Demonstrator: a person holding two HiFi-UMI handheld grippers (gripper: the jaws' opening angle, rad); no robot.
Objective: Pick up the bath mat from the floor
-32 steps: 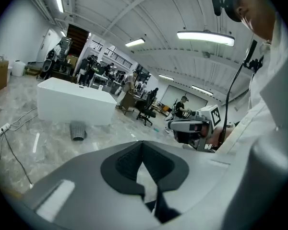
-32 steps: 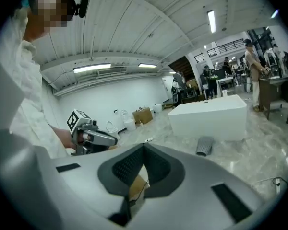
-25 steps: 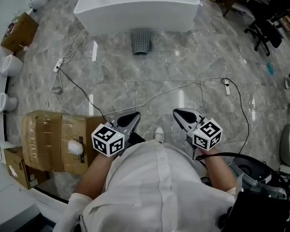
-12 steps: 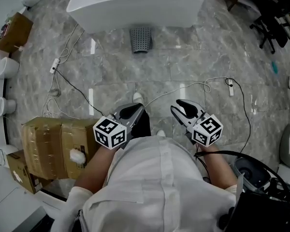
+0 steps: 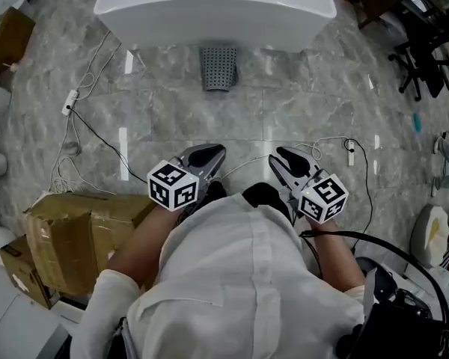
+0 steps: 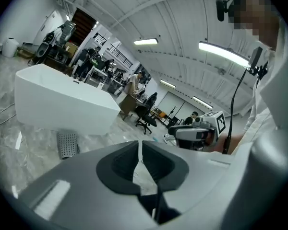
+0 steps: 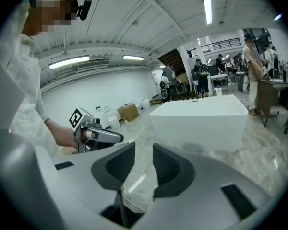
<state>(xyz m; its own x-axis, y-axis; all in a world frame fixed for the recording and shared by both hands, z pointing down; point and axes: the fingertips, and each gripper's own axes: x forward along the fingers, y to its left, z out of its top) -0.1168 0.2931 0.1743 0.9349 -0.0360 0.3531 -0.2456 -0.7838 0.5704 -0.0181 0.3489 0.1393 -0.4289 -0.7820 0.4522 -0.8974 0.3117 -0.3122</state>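
Observation:
The bath mat (image 5: 218, 67) is a small grey perforated mat lying on the marble floor against the front of the white bathtub (image 5: 214, 10). It also shows low at the tub's foot in the left gripper view (image 6: 67, 144). My left gripper (image 5: 212, 152) is held in front of the person's body, well short of the mat, its jaws shut with nothing in them (image 6: 140, 145). My right gripper (image 5: 281, 154) is alongside it, equally far from the mat. Its jaws have just been opening and stand apart with nothing between them (image 7: 143, 150).
Taped cardboard boxes (image 5: 75, 230) stand at the left. White and black cables (image 5: 97, 129) with power strips (image 5: 67, 102) trail over the floor between me and the tub. Office chairs (image 5: 426, 58) and desks stand at the far right.
The person has walked towards the tub, carrying both grippers forward. The boxes have slid back at the left. The right gripper's jaws have opened.

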